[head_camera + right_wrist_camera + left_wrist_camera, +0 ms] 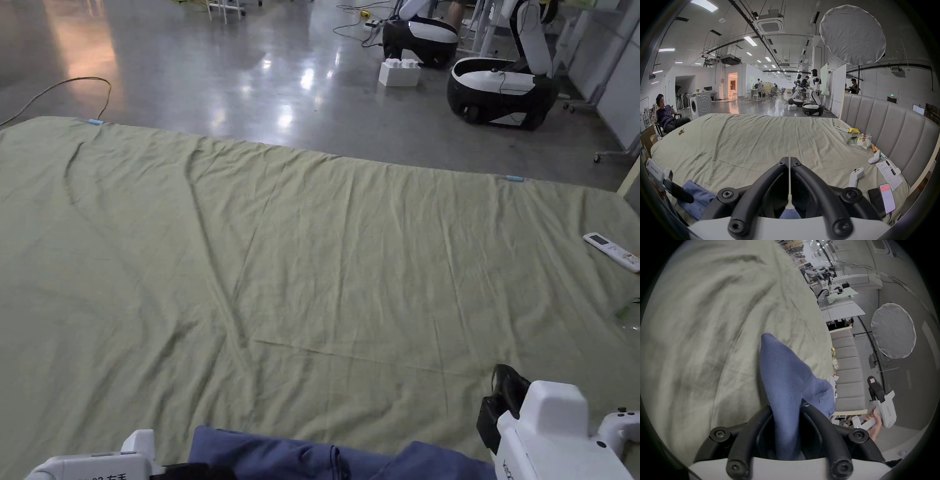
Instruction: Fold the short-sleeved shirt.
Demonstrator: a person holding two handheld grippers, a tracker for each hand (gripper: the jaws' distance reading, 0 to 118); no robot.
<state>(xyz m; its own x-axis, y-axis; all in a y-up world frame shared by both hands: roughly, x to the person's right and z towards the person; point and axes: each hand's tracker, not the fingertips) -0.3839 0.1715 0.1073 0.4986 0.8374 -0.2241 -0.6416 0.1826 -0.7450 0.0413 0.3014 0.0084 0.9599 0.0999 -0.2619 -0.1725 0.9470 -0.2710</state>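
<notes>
A blue short-sleeved shirt (294, 459) lies bunched at the near edge of a bed covered by a green sheet (325, 250). My left gripper (786, 405) is shut on a fold of the shirt (782, 373), which rises in a peak from between the jaws. From the head view the left gripper (187, 470) sits at the bottom left, against the cloth. My right gripper (789, 160) is shut with nothing in it, held above the sheet to the right of the shirt (698, 193). The head view places the right gripper (506, 390) at the bottom right.
A white remote (612, 252) lies near the bed's right edge. Two phones (886, 198), game controllers (855, 176), a paper sheet and snack wrappers (862, 141) line the padded headboard (883, 123). White robots (500, 87) stand on the floor beyond. A person sits at the far left (666, 113).
</notes>
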